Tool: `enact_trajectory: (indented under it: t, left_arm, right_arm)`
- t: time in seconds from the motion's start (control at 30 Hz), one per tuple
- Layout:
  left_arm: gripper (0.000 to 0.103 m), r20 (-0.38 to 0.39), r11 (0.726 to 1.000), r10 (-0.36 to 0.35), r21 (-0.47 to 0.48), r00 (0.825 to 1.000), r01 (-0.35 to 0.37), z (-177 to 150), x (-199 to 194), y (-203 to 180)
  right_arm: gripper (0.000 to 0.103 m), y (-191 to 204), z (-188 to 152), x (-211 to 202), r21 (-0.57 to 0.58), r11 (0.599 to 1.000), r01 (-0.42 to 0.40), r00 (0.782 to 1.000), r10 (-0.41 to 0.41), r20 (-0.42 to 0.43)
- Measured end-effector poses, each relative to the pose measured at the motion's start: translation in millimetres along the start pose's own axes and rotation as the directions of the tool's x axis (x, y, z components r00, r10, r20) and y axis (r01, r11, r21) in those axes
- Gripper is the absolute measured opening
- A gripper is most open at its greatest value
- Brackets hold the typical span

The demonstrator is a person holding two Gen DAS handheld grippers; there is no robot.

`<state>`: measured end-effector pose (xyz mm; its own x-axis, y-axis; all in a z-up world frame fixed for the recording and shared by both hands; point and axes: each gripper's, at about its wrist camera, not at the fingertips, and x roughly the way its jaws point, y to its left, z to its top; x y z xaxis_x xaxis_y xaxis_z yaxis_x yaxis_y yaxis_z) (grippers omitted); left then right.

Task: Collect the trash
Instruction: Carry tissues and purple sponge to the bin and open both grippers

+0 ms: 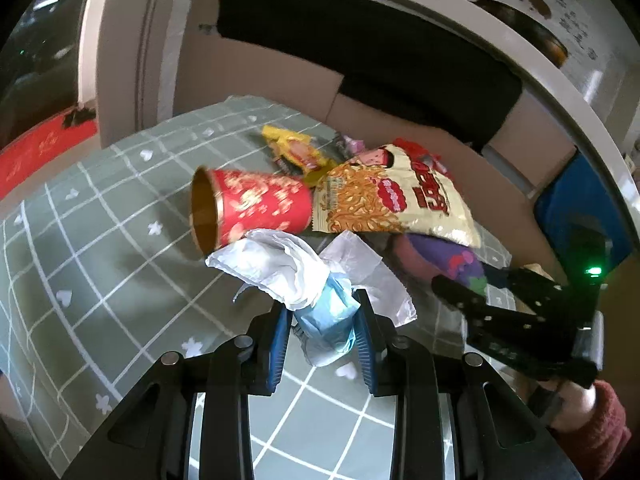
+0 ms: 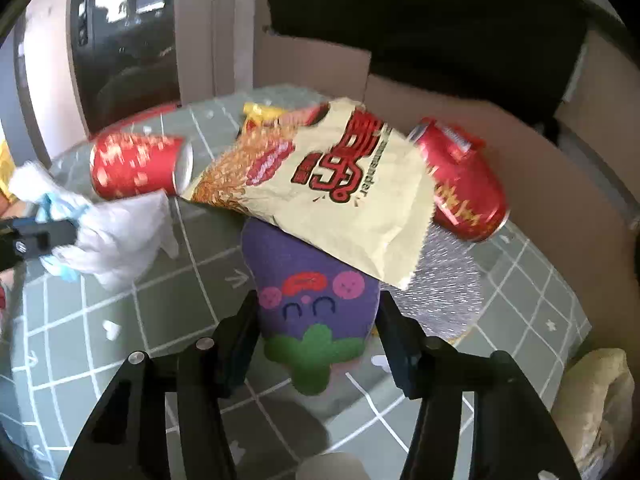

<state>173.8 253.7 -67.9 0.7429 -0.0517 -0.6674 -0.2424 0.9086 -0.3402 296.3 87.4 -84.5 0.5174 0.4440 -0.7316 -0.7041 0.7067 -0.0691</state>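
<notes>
My left gripper (image 1: 324, 320) is shut on a wad of white tissue (image 1: 280, 268) wrapped around a pale blue mask (image 1: 328, 320), held just above the cloth. A red paper cup (image 1: 256, 208) lies on its side beyond it. Against the cup leans a cream noodle snack bag (image 1: 392, 200), which rests on a purple plush eggplant (image 2: 316, 300). My right gripper (image 2: 316, 320) stands open, with a finger on each side of the plush and the pads not pressing on it. A red can (image 2: 460, 180) lies behind the snack bag (image 2: 340, 192).
A green checked cloth (image 1: 100, 260) covers the table. A yellow wrapper (image 1: 296, 148) lies at the back and a silvery foil bag (image 2: 448, 300) under the snack bag. Cardboard boxes (image 1: 280, 80) stand behind the table. A pale sack (image 2: 600, 400) sits at the right edge.
</notes>
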Motion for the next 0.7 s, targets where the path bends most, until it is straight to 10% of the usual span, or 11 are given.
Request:
enact_trajectory:
  t: [0.43,0.7]
  left_arm:
    - [0.031,0.09,0.978,-0.064,0.204,0.994,0.044,21,-20,-102]
    - [0.031,0.061,0.903,-0.217,0.392,0.974,0.176,21,-6,-221]
  right_arm:
    - [0.052,-68,-23,-126,0.174,0.984,0.047,0.981,-0.079,0.179]
    - [0.052,-136,-59,-204,0.31,0.935,0.17,0.932,-0.255,0.257]
